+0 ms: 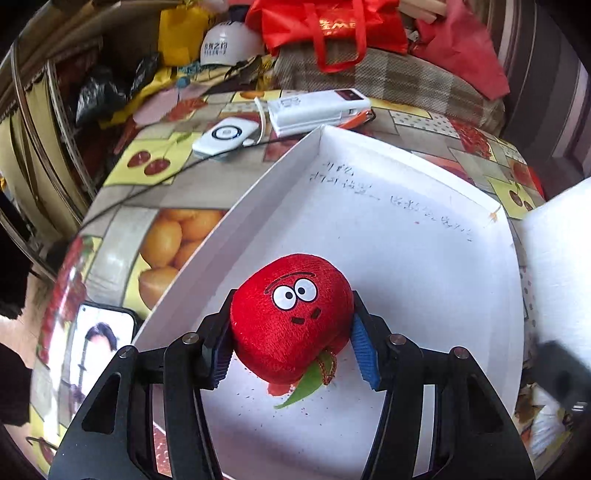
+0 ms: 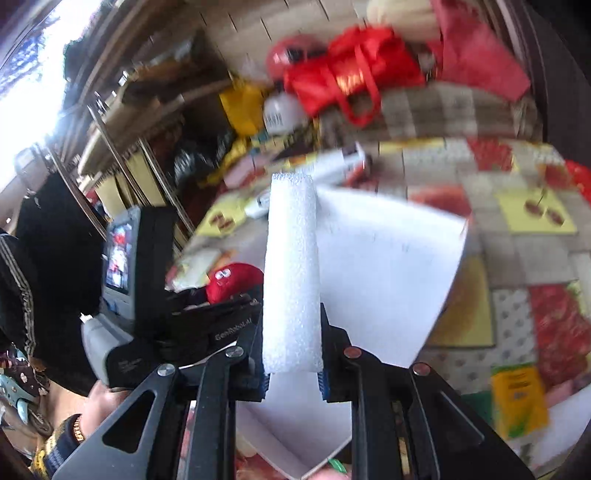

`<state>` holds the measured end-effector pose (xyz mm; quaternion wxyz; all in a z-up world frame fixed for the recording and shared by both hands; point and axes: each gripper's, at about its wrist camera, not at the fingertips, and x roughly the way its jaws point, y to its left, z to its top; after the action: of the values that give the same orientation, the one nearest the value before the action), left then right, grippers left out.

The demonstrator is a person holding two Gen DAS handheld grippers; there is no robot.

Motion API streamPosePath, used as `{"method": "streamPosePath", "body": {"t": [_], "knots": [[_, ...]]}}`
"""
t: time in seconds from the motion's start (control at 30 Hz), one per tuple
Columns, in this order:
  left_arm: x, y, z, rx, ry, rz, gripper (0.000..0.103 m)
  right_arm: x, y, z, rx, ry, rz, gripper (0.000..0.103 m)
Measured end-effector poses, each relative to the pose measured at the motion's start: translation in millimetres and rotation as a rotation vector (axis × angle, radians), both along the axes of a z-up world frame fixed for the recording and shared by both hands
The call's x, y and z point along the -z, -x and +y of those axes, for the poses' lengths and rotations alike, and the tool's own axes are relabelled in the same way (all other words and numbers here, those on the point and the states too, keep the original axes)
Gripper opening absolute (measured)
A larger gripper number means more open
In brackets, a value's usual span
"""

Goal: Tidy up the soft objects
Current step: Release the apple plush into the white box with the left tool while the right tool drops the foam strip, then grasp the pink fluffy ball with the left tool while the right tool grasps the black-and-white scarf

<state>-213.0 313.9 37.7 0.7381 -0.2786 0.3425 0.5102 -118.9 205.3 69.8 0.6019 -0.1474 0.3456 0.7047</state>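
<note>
A red plush apple (image 1: 291, 317) with cartoon eyes and a green leaf sits between the blue-padded fingers of my left gripper (image 1: 291, 350), over the floor of a white shallow box (image 1: 406, 236). The left pad touches it; the right pad stands slightly off, so the grip is unclear. My right gripper (image 2: 291, 373) is shut on a white foam block (image 2: 291, 273), held upright above the same box (image 2: 388, 258). The plush apple (image 2: 232, 280) and the left gripper's body show at the left of the right wrist view. The foam block's edge shows at the right of the left wrist view (image 1: 557, 236).
The box lies on a fruit-patterned tablecloth (image 1: 162, 236). Behind it are a white power bank (image 1: 317, 109) and a white device (image 1: 225, 138). A phone (image 1: 99, 332) lies at the left. Red bags (image 1: 325, 26) and clutter sit at the back. A yellow packet (image 2: 517, 398) lies at the right.
</note>
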Motion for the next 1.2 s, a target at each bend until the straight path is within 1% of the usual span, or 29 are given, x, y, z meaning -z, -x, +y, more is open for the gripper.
{"method": "streamPosePath", "body": {"t": [0.03,0.1,0.13,0.17,0.2,0.23,0.27,0.3,0.33,0.37,0.43,0.47,0.5,0.53,0.57,0.6,0.67,0.7,0.73,0.77,0.83,0.87,0.93,0.97,1.03,1.07,1.1,1.17,1.2], "knots": [[1.9,0.4,1.3,-0.001,0.009,-0.014,0.057,4.9,0.8,3.4,0.005,0.012,-0.002,0.019],[4.0,2.7,3.7,-0.013,0.033,-0.063,0.063,15.9,-0.2,9.8,0.022,0.033,0.004,0.019],[3.3,4.7,4.7,-0.018,0.034,-0.092,0.070,18.5,-2.7,9.8,0.032,0.036,0.005,0.029],[1.1,7.8,4.4,-0.025,0.022,-0.122,0.081,20.7,-4.8,10.0,0.041,0.035,0.006,0.065],[-2.6,11.5,3.4,-0.039,0.001,-0.137,0.087,21.3,-7.3,8.4,0.049,0.027,0.017,0.086],[-6.9,14.5,4.4,-0.039,-0.004,-0.155,0.100,18.7,-11.1,3.9,0.068,0.004,0.028,0.103],[-14.0,19.2,2.7,-0.039,-0.010,-0.190,0.103,13.2,-12.9,1.1,0.074,-0.019,0.035,0.103],[-25.2,24.4,-0.7,-0.039,-0.024,-0.229,0.103,1.8,-17.1,-7.7,0.083,-0.077,0.041,0.103],[-36.1,27.6,-3.0,-0.037,-0.040,-0.255,0.103,-7.3,-17.5,-10.4,0.087,-0.106,0.035,0.103],[-56.8,34.1,-11.2,-0.033,-0.078,-0.296,0.103,-22.0,-19.4,-18.8,0.094,-0.156,0.024,0.103],[-91.3,44.4,-24.5,-0.026,-0.137,-0.347,0.103,-58.8,-23.6,-40.2,0.095,-0.277,0.022,0.103],[-118.8,50.7,-36.4,-0.025,-0.189,-0.367,0.103,-79.8,-26.1,-53.1,0.093,-0.338,0.031,0.103],[-136.5,55.0,-45.1,-0.028,-0.230,-0.373,0.103,-110.1,-29.8,-73.5,0.096,-0.427,0.045,0.103],[-159.5,60.6,-56.6,-0.029,-0.290,-0.377,0.103,-134.2,-32.1,-90.9,0.099,-0.500,0.049,0.103],[-185.4,67.8,-69.6,-0.034,-0.355,-0.381,0.103,-151.7,-33.4,-100.4,0.108,-0.544,0.049,0.103],[-207.0,77.2,-80.5,-0.041,-0.404,-0.399,0.103,-180.6,-39.1,-118.2,0.121,-0.597,0.070,0.103],[-251.0,99.5,-104.7,-0.023,-0.481,-0.461,0.103,-225.5,-53.7,-147.1,0.110,-0.681,0.173,0.103],[-261.7,106.9,-110.9,-0.008,-0.493,-0.476,0.103,-249.4,-64.8,-165.8,0.102,-0.719,0.230,0.103],[-271.5,112.6,-119.4,0.020,-0.498,-0.487,0.103,-268.8,-75.3,-184.1,0.101,-0.741,0.267,0.103],[-277.1,115.9,-128.9,0.055,-0.497,-0.490,0.103,-279.0,-82.5,-197.3,0.105,-0.750,0.280,0.103],[-273.8,118.0,-144.0,0.114,-0.499,-0.473,0.103,-288.8,-92.8,-226.5,0.130,-0.757,0.263,0.103],[-263.2,112.2,-154.7,0.151,-0.502,-0.441,0.103,-286.7,-97.1,-243.5,0.155,-0.754,0.232,0.103],[-238.6,99.7,-166.8,0.213,-0.482,-0.394,0.103,-267.8,-103.6,-280.6,0.242,-0.738,0.130,0.103],[-218.8,89.2,-171.9,0.255,-0.449,-0.378,0.103,-257.4,-104.8,-290.4,0.266,-0.733,0.095,0.103],[-178.4,66.5,-177.0,0.329,-0.368,-0.374,0.103,-221.8,-109.0,-311.6,0.345,-0.708,-0.009,0.103],[-152.9,52.6,-180.3,0.370,-0.324,-0.376,0.103,-196.0,-110.8,-318.4,0.396,-0.671,-0.075,0.103],[-132.4,40.4,-187.0,0.407,-0.294,-0.364,0.103,-180.7,-114.4,-320.5,0.424,-0.637,-0.113,0.103],[-88.7,10.6,-197.0,0.463,-0.233,-0.287,0.103,-139.2,-123.3,-317.0,0.463,-0.531,-0.162,0.103],[-71.5,-4.0,-200.8,0.478,-0.210,-0.241,0.103,-110.9,-131.0,-309.1,0.477,-0.453,-0.168,0.103]]}}
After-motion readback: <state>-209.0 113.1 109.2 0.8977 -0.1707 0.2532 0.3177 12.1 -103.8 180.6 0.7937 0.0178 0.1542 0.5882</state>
